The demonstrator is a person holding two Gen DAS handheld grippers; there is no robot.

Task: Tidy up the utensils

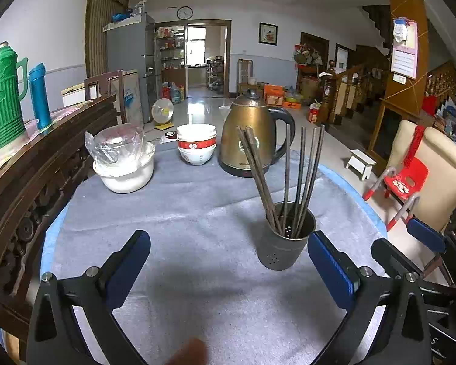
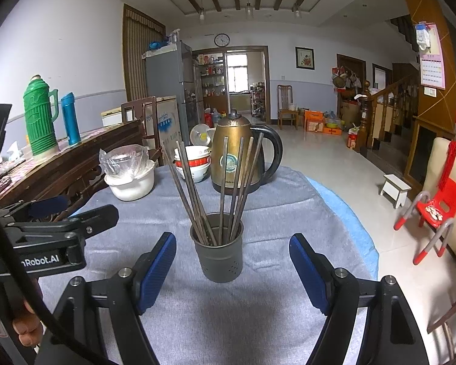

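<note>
We find a round table under a grey cloth [image 1: 197, 206], with a pale blue cover showing at its edge. At the far side stands a brass-coloured electric kettle with a black handle [image 1: 252, 133]. Left of it sit a white lidded pot with a clear plastic bag on top [image 1: 124, 164] and a stack of white and red ceramic bowls [image 1: 196, 144]. Nearer to us, a dark grey perforated metal utensil cup [image 2: 217, 251] stands upright on the cloth. It holds a bundle of long dark chopsticks [image 2: 225, 188], fanned outward and leaning on the rim.

Our right gripper [image 2: 232, 270] has its blue-padded jaws spread wide; the cup stands between and just beyond them, untouched. Our left gripper [image 1: 229, 264] is likewise spread, empty, with the cup near its right pad.
</note>
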